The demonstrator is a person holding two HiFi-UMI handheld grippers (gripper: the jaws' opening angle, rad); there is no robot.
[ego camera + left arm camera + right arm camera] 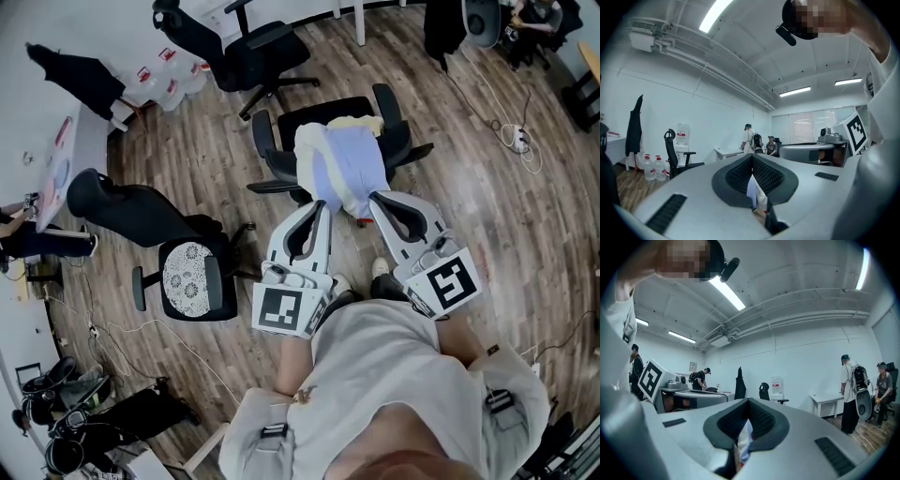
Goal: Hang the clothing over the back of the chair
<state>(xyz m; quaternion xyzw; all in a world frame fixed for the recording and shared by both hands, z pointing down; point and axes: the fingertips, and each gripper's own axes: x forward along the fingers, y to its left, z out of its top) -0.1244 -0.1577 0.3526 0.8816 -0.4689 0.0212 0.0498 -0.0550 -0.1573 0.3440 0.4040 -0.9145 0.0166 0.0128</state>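
Observation:
A pale blue and white garment (342,169) with a yellow edge hangs over a black office chair (319,114) in front of me. My left gripper (319,206) is shut on the garment's near left part, and my right gripper (377,199) is shut on its near right part. In the left gripper view the jaws (752,161) meet, with a strip of the garment (754,192) pinched below them. The right gripper view shows the same: the right gripper (749,403) is shut, with cloth (743,441) between its pads. Both grippers point level at the chair.
A second black chair (253,52) stands farther back. A chair with a patterned seat pad (194,277) is at the left. Water bottles (173,80) line the wall. A cable and power strip (518,141) lie at the right. People stand by a white table (827,401).

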